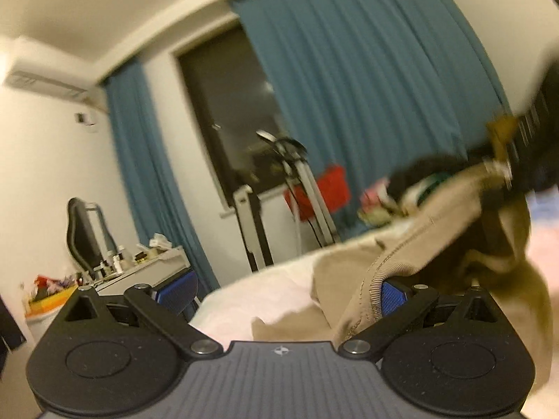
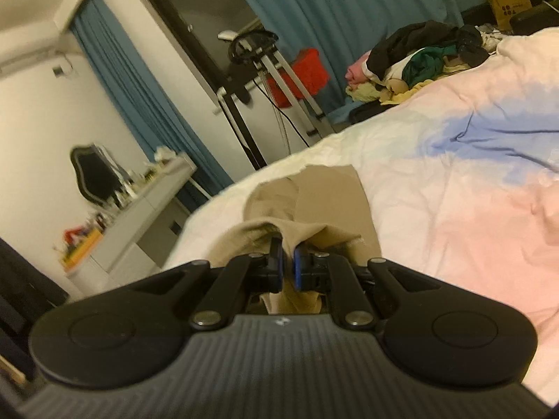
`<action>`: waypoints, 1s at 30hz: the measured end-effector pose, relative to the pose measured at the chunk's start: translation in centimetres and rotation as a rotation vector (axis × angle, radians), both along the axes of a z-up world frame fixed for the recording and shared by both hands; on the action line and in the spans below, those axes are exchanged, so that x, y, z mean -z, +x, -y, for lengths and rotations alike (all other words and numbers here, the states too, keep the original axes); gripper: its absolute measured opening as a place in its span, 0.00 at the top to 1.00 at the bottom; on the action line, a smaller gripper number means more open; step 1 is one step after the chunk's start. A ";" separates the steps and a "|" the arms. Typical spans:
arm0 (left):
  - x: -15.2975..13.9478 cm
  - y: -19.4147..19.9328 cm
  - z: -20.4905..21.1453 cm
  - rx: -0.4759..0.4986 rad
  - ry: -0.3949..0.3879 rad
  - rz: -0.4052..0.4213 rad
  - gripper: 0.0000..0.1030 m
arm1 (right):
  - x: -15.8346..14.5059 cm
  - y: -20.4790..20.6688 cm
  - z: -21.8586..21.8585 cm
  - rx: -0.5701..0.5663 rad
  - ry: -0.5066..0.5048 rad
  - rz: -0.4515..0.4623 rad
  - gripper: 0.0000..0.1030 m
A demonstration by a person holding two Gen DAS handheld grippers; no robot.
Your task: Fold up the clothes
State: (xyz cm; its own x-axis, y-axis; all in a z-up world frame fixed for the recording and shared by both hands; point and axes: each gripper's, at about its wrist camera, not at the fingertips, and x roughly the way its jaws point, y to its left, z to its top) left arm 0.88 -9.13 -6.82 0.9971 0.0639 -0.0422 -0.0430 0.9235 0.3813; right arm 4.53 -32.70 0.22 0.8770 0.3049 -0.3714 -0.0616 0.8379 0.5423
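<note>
2 grippers work my tan garment (image 2: 325, 192) on the bed (image 2: 454, 192): right (image 2: 287, 262) pinches its edge, left (image 1: 283, 293) gapes empty, folding unfinished, pile (image 2: 419, 59) waiting.

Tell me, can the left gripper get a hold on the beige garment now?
Probably yes. The left gripper is open, and the beige garment's ribbed hem already lies against its right pad, with nothing between. The right gripper is shut on the same garment.

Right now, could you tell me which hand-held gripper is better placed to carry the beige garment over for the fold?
Right hand-held gripper: it is shut on the beige garment. The left is open.
</note>
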 end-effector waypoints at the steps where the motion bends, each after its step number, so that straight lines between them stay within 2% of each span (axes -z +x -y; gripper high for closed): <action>1: -0.4 -0.4 -0.3 -0.001 -0.027 0.017 0.00 | 0.1 0.0 -0.2 -0.006 -0.013 -0.003 0.89; 5: -1.7 -0.6 -1.1 -0.026 -0.056 0.042 0.00 | 0.2 0.0 -1.1 0.005 -0.107 0.001 0.89; 8: -1.6 0.5 -1.4 -0.077 -0.036 -0.002 0.00 | 0.2 -0.1 -1.8 0.029 -0.196 0.010 0.89; 10: -1.8 1.2 -2.0 -0.102 -0.060 -0.024 0.00 | 0.2 -0.1 -2.2 0.045 -0.256 0.016 0.85; 12: -2.4 1.3 -2.7 -0.122 -0.096 -0.021 0.00 | 0.3 -0.2 -2.6 0.061 -0.315 0.022 0.67; 14: -3.2 1.2 -3.4 -0.130 -0.124 0.007 0.00 | 0.3 -0.2 -3.1 0.077 -0.374 0.028 0.29; 16: -4.1 0.9 -4.2 -0.134 -0.151 0.051 0.00 | 0.2 -0.4 -3.7 0.079 -0.447 0.045 0.19; 21: -5.8 -0.6 -5.8 -0.153 -0.210 0.154 0.00 | 1.0 -0.7 -7.1 -0.088 -0.658 0.079 0.21; 25: -6.8 -1.8 -6.2 -0.156 -0.223 0.202 0.00 | 2.4 -0.9 -10.3 -0.212 -0.821 0.081 0.21; 26: -6.9 -1.9 -6.2 -0.160 -0.222 0.202 0.00 | 2.4 -1.0 -10.6 -0.206 -0.839 0.088 0.21; 30: -6.9 -1.3 -6.4 -0.193 -0.215 0.177 0.00 | 0.7 -1.7 -9.2 -0.046 -0.799 0.160 0.21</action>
State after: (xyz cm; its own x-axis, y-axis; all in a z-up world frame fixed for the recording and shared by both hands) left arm -0.38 -2.74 0.10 0.9606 0.2603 0.0976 -0.2727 0.9504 0.1494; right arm 2.85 -23.54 -0.50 0.9310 0.0379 -0.3631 -0.1313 0.9628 -0.2362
